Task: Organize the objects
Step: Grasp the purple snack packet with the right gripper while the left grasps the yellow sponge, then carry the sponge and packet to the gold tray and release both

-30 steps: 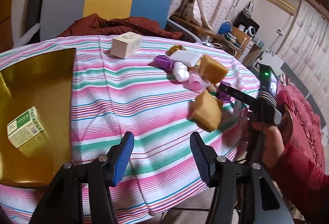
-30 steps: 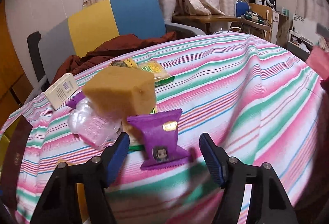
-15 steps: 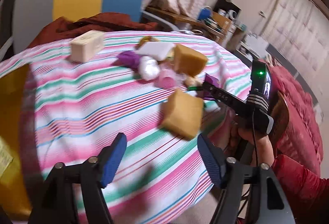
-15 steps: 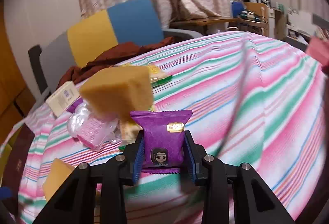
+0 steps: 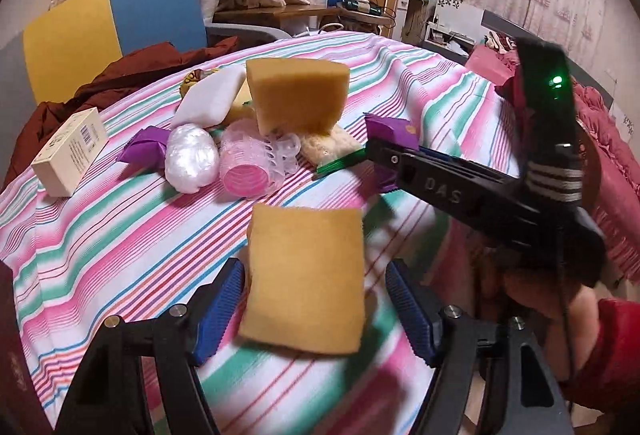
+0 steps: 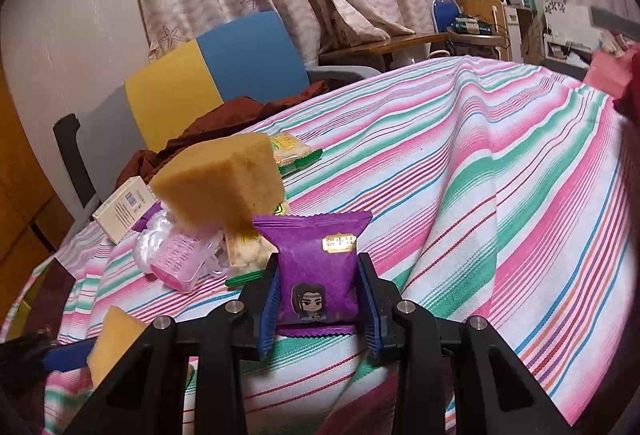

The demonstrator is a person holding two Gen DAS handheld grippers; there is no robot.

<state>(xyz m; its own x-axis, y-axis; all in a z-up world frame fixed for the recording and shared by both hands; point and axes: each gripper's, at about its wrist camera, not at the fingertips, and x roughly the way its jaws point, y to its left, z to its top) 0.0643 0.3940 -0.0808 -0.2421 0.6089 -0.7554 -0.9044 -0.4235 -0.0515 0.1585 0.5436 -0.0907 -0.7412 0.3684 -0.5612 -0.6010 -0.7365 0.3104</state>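
Our right gripper [image 6: 318, 305] is clamped on the purple snack packet [image 6: 316, 267], low over the striped tablecloth [image 6: 500, 195]. Our left gripper [image 5: 316, 315] stands wide around the near yellow sponge [image 5: 306, 277], its pads apart from the foam. We centre the left before squeezing and lift the packet clear of the pile.

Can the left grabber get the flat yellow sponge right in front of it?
Probably yes. The left gripper is open, with the flat yellow sponge lying between its blue fingers on the striped tablecloth. Nothing sits on it, and the right gripper is busy off to the side holding a purple snack packet.
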